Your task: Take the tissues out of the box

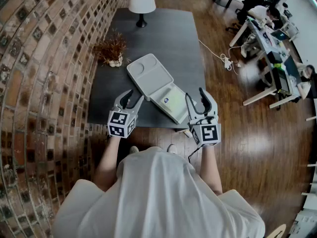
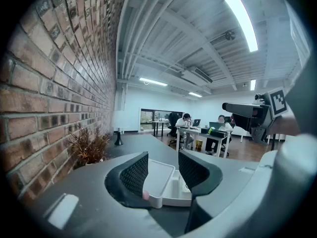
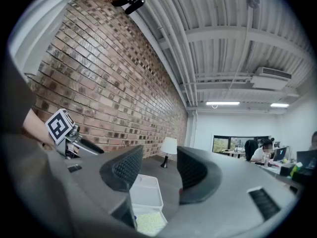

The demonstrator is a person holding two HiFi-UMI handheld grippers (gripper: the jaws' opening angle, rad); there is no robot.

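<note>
Squarely on the dark table point(image 1: 163, 33), the white box point(image 1: 171, 103) lies with its lid point(image 1: 147, 72) flung open and flat – pale tissues point(image 3: 148, 223) still fill its near compartment. Just short of it, at the table's near edge, hover both tools: the left gripper point(image 1: 132, 97) off the box's left side and the right gripper point(image 1: 195, 95) at its right corner. Each has its jaws a modest way apart, with nothing between them. Farther back, a dried plant point(image 1: 111, 48) sits by the brick wall point(image 1: 44, 58) and a white lamp point(image 1: 142, 4) stands at the far end.
</note>
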